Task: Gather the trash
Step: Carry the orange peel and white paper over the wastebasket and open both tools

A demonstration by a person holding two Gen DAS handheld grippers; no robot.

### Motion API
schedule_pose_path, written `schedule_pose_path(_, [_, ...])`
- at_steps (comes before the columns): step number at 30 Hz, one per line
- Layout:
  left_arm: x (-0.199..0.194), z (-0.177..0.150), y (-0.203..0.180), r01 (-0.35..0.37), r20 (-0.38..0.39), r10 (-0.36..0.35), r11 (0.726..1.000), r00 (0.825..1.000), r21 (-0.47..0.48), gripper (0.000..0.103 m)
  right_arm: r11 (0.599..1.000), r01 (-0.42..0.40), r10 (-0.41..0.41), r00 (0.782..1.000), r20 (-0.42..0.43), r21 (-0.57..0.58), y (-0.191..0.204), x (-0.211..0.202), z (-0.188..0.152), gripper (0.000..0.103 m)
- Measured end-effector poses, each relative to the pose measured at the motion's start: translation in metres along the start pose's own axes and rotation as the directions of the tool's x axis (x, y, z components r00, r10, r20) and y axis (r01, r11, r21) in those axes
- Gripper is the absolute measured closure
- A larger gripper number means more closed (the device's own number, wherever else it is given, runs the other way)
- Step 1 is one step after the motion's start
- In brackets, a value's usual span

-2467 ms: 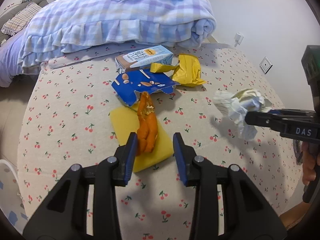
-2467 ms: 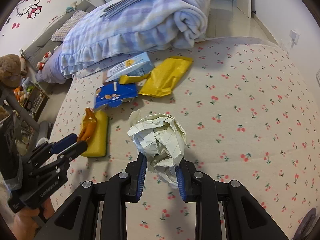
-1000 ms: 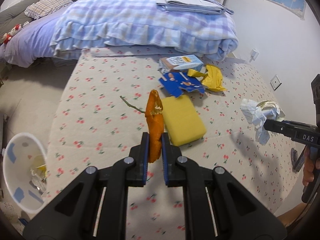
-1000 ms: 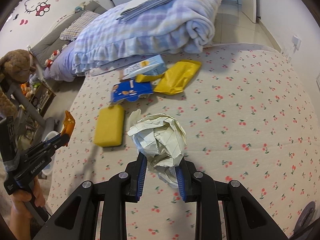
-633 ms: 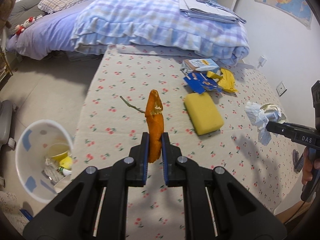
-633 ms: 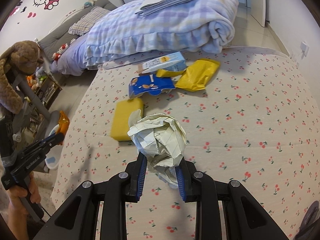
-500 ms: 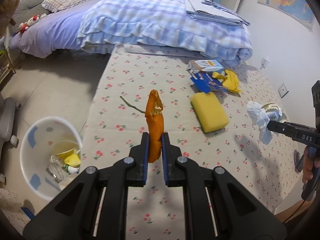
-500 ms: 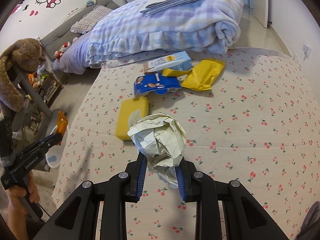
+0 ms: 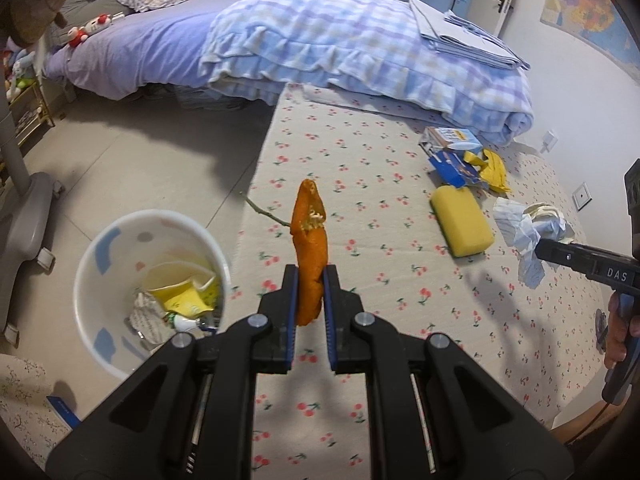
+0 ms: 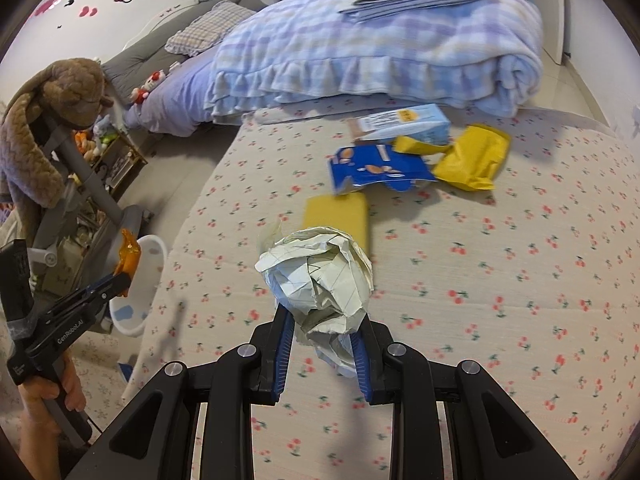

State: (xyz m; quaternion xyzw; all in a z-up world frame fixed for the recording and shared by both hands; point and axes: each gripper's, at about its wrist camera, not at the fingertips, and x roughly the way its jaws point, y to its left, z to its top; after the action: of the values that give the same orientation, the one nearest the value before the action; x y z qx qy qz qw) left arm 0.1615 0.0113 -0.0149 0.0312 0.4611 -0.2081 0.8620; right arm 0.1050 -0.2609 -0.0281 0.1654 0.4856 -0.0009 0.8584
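We are pinching the orange peel (image 9: 309, 248) in our left hand-held gripper (image 9: 310, 280) beside the white bin (image 9: 116, 240), while our right hand-held gripper (image 10: 320, 330) is clamping the crumpled paper (image 10: 318, 276).

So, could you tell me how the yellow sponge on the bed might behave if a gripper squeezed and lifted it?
The yellow sponge looks like a soft foam block, so it would probably compress between the fingers and feel light. Lying flat on the cherry-print sheet, it seems unlikely to roll.

Materials, quick pass
Crumpled matt paper ball (image 10: 318, 276); glossy white plastic bin (image 9: 100, 292); porous sponge (image 9: 460, 222); printed cloth mattress cover (image 9: 400, 280).
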Motion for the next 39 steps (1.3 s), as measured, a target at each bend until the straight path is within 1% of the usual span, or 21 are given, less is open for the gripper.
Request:
schedule_pose_path(13, [-0.010,-0.015,0.055,-0.059,-0.013,0.058,0.996,0.998,-0.070,0.090,0.996,-0.054,0.052,0.998,-0.034,-0.066,0.058,0.031,0.004,0.075])
schedule_pose_path(22, [-0.015,-0.029,0.101,-0.104,-0.033,0.100,0.986,0.994,-0.134,0.090,0.989,-0.084,0.077,0.995,-0.062,-0.119,0.102,0.055,0.004,0.075])
schedule_pose_path(29, [-0.013,-0.033,0.125,-0.110,-0.039,0.105,0.977,0.994,-0.184,0.089,0.980,-0.118,0.107,0.991,-0.082,-0.158,0.136,0.073,0.005,0.075])
schedule_pose_path(30, [-0.013,-0.033,0.127,-0.118,-0.035,0.113,0.974,0.993,-0.192,0.083,0.979,-0.127,0.115,0.990,-0.085,-0.162,0.142,0.077,0.005,0.075])
schedule_pose_path(31, [-0.014,-0.033,0.129,-0.127,-0.035,0.122,0.972,0.992,-0.198,0.070,0.977,-0.133,0.120,0.989,-0.086,-0.165,0.145,0.079,0.005,0.075])
schedule_pose_path(32, [-0.016,-0.033,0.132,-0.144,-0.030,0.141,0.968,0.990,-0.207,0.060,0.976,-0.139,0.125,0.988,-0.089,-0.169,0.149,0.082,0.006,0.075])
schedule_pose_path(33, [-0.017,-0.034,0.134,-0.158,-0.026,0.156,0.964,0.987,-0.212,0.036,0.975,-0.143,0.129,0.987,-0.092,-0.172,0.155,0.085,0.006,0.075])
schedule_pose_path(34, [-0.019,-0.034,0.136,-0.175,-0.023,0.174,0.960,0.984,-0.218,0.021,0.973,-0.147,0.132,0.987,-0.095,-0.175,0.159,0.087,0.006,0.075])
schedule_pose_path(35, [-0.022,-0.035,0.138,-0.198,-0.015,0.200,0.954,0.980,-0.224,0.018,0.972,-0.153,0.138,0.986,-0.097,-0.178,0.163,0.089,0.006,0.075])
schedule_pose_path(37, [-0.025,-0.037,0.142,-0.228,-0.016,0.230,0.946,0.973,-0.229,0.016,0.969,-0.160,0.143,0.984,-0.102,-0.190,0.172,0.094,0.006,0.075])
schedule_pose_path(39, [-0.025,-0.040,0.148,-0.264,-0.039,0.263,0.935,0.964,-0.236,0.014,0.965,-0.164,0.144,0.984,-0.109,-0.204,0.181,0.099,0.005,0.075])
